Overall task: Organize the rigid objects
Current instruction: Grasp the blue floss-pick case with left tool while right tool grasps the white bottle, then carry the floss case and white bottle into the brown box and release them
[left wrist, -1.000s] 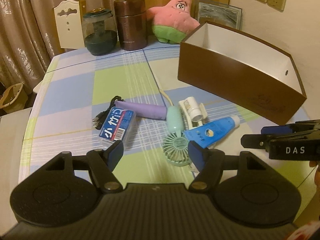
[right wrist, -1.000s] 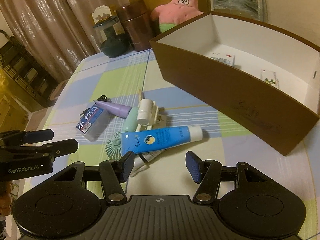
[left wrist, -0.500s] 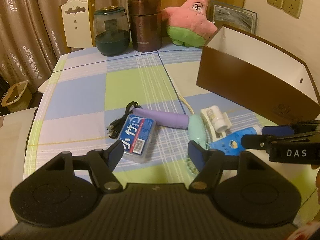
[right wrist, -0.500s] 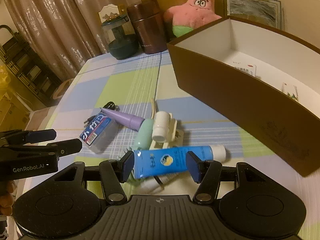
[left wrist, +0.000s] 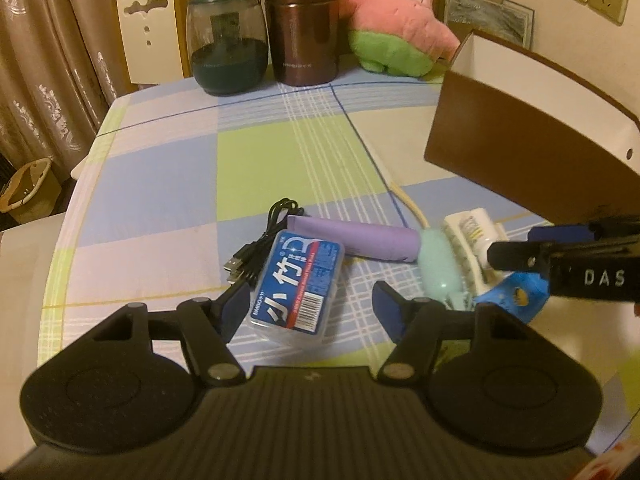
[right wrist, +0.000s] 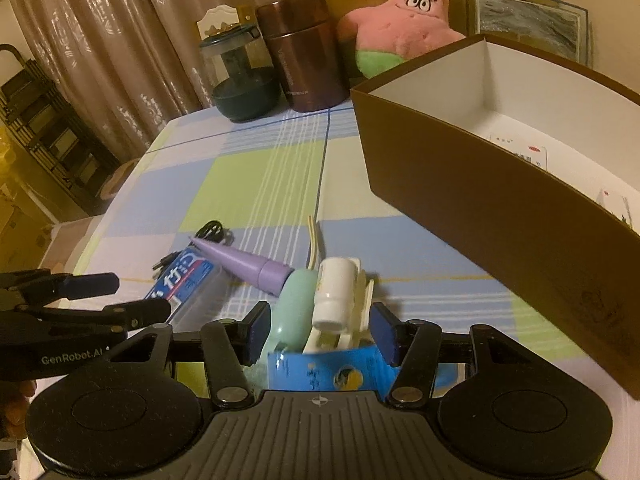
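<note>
Checked cloth in blue, green and white covers the tabletop (left wrist: 280,152); landmark is the brown open-top cardboard box with white lining (right wrist: 500,208).

Nearest: right hand-held gripper (right wrist: 318,330), jaws closing, straddling the blue squeezable tube with a round logo (right wrist: 320,374). Tube lies flat in front of the box's long wall, between the pads; no pad contact visible yet. Judgement: light, soft-walled, slick, so it will dent and may squirm. Pinch across the flat mid-body, not the cap end.

Left hand-held gripper (left wrist: 306,308), jaws also closing but wide apart, hangs over the clear plastic case with a blue-and-red label (left wrist: 298,284), further from the box than the tube. Not gripped. Judgement: stiff, light, smooth sides, so clamp across the narrow width.

Behind the tube, toward the box: mint-green handheld fan (right wrist: 294,312), with a white plastic bottle lying on a cream hair clip (right wrist: 334,292). Purple tapered tube (right wrist: 244,264) sits beside the clear case, black USB cable (left wrist: 256,248) just past it. Bottle is round, so I judge it likely to roll.

Inside the box: a few printed cards (right wrist: 520,150) on its floor.

Beyond the box's far corner: pink star plush with green shorts (left wrist: 396,28), brown metal canister (left wrist: 306,28), dark glass jar (left wrist: 228,48).
</note>
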A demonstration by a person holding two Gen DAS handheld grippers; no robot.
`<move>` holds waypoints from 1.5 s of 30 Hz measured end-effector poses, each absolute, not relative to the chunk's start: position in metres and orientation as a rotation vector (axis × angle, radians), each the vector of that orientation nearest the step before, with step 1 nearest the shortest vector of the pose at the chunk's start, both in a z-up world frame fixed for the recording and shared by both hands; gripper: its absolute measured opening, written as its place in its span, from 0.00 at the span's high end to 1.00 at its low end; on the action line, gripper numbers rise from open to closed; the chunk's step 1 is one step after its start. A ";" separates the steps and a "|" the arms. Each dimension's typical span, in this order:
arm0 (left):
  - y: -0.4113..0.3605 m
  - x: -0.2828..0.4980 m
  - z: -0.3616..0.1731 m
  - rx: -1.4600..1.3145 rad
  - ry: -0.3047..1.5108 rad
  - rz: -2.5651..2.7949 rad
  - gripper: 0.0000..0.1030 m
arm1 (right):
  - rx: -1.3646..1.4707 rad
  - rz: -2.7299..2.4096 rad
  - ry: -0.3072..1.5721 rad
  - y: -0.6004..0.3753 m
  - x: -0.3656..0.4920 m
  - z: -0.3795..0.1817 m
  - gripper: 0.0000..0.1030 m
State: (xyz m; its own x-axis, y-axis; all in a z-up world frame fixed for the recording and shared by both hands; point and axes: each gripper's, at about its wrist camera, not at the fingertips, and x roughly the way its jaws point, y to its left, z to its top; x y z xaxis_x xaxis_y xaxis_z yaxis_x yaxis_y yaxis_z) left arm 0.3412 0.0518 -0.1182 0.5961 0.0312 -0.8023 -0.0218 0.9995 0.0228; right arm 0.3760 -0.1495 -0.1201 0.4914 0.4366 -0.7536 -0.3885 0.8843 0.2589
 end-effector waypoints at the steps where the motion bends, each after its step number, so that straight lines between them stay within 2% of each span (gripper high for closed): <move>1: 0.054 0.343 -0.120 0.010 0.935 0.028 0.37 | 0.054 0.500 0.931 -0.148 0.378 -0.121 0.49; 9: 0.061 0.359 -0.136 0.024 0.963 0.006 0.37 | 0.033 0.490 0.929 -0.136 0.396 -0.133 0.59; 17: 0.066 0.369 -0.146 0.021 0.979 -0.009 0.37 | 0.011 0.472 0.949 -0.132 0.404 -0.143 0.64; 21: 0.066 0.373 -0.152 0.025 0.990 -0.015 0.37 | -0.008 0.476 0.947 -0.131 0.403 -0.145 0.71; 23: 0.067 0.375 -0.155 0.024 0.994 -0.017 0.40 | -0.014 0.477 0.946 -0.130 0.404 -0.145 0.72; 31: 0.062 0.380 -0.162 0.062 0.993 -0.026 0.46 | -0.021 0.478 0.947 -0.131 0.403 -0.144 0.73; 45: 0.046 0.381 -0.164 0.053 1.034 -0.075 0.46 | -0.040 0.486 0.947 -0.128 0.402 -0.146 0.73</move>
